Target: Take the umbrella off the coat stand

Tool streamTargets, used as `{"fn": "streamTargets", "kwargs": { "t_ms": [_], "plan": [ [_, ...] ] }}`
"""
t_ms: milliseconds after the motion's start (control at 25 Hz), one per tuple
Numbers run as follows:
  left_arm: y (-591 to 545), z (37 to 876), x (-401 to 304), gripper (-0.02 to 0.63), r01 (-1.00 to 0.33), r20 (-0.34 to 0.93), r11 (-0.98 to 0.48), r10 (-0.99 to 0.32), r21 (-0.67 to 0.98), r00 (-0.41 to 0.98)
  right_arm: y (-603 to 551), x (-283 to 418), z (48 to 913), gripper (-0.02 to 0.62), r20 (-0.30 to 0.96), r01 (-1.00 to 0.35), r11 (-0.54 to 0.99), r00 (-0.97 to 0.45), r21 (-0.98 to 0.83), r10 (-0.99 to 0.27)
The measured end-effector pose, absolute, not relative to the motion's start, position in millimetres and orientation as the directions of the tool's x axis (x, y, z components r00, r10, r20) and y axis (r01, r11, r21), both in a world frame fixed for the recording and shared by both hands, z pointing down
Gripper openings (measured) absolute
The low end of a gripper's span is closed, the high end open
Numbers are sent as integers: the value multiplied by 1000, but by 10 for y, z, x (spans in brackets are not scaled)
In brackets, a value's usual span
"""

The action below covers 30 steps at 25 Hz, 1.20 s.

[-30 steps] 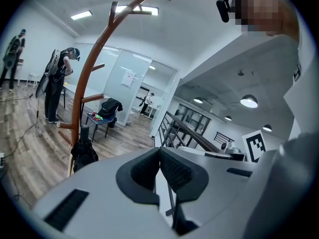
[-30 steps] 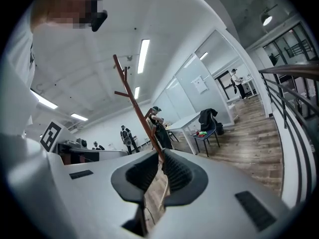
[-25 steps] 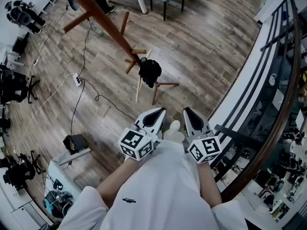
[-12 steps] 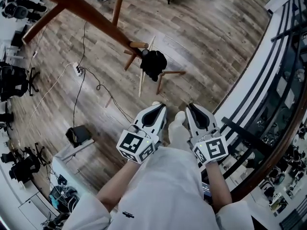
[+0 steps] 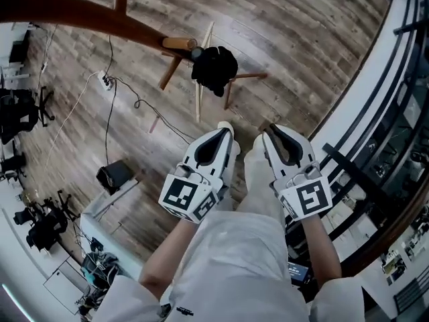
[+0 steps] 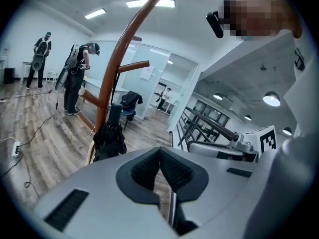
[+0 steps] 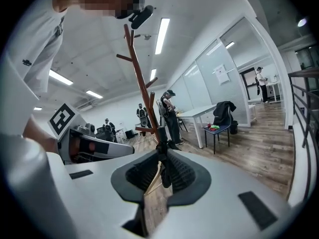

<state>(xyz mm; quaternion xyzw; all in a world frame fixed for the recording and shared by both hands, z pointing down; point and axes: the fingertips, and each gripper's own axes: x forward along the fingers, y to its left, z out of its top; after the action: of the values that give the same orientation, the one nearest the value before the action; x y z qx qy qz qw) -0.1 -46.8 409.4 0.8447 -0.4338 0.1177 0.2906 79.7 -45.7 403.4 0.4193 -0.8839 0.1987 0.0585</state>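
A folded black umbrella (image 5: 214,69) hangs from a low peg of the brown wooden coat stand (image 5: 100,19), just above the floor. My left gripper (image 5: 223,129) and right gripper (image 5: 271,130) sit side by side in front of me, both shut and empty, well short of the umbrella. In the left gripper view the umbrella (image 6: 110,136) hangs left of my shut left gripper (image 6: 160,151), beside the stand's curved pole (image 6: 119,59). In the right gripper view the umbrella (image 7: 164,176) and the stand (image 7: 142,83) line up straight beyond the shut right gripper (image 7: 160,156).
A pale stick (image 5: 201,72) leans at the stand's foot. A cable and power strip (image 5: 104,80) and a black box (image 5: 114,176) lie on the wood floor to the left. A railing (image 5: 375,113) runs along the right. People (image 6: 77,78) stand farther back.
Both grippers have sunk and come forward together, still shut. The stand and umbrella sit higher in the head view; the umbrella still hangs on its peg.
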Motion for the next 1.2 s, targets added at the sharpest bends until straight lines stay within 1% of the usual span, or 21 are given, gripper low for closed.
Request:
{"fn": "streamTargets", "kwargs": {
  "t_ms": [440, 600, 640, 720, 840, 920, 1000, 1120, 1200],
  "plan": [
    [-698, 4597, -202, 21, -828, 481, -414, -676, 379, 558, -790, 537, 4551, 61, 251, -725, 612, -686, -315, -683],
    [-761, 4753, -277, 21, -838, 498, -396, -676, 375, 543, -954, 455, 4653, 63, 230, -721, 613, -688, -323, -688],
    [-772, 4791, -281, 21, -838, 500, -397, -675, 374, 542, -975, 435, 4702, 71, 234, -717, 621, -693, -318, -681],
    [-787, 4874, -300, 21, -839, 504, -397, -672, 372, 542, -1034, 374, 4788, 117, 232, -711, 628, -700, -316, -675],
    [-817, 4997, -336, 21, -841, 509, -393, -671, 372, 539, -1182, 277, 4843, 161, 191, -708, 622, -697, -335, -691],
    [-843, 5088, -346, 21, -842, 514, -389, -670, 373, 537, -1252, 251, 4928, 170, 183, -703, 628, -702, -334, -689],
    [-866, 5180, -368, 21, -845, 520, -379, -669, 376, 532, -1297, 227, 5055, 193, 197, -696, 638, -711, -329, -674],
    [-919, 5285, -411, 21, -849, 525, -371, -669, 377, 525, -1332, 168, 5312, 247, 256, -674, 662, -738, -327, -625],
    [-950, 5320, -432, 21, -850, 524, -367, -673, 378, 523, -1381, 125, 5425, 268, 270, -669, 664, -743, -335, -612]
  ]
}}
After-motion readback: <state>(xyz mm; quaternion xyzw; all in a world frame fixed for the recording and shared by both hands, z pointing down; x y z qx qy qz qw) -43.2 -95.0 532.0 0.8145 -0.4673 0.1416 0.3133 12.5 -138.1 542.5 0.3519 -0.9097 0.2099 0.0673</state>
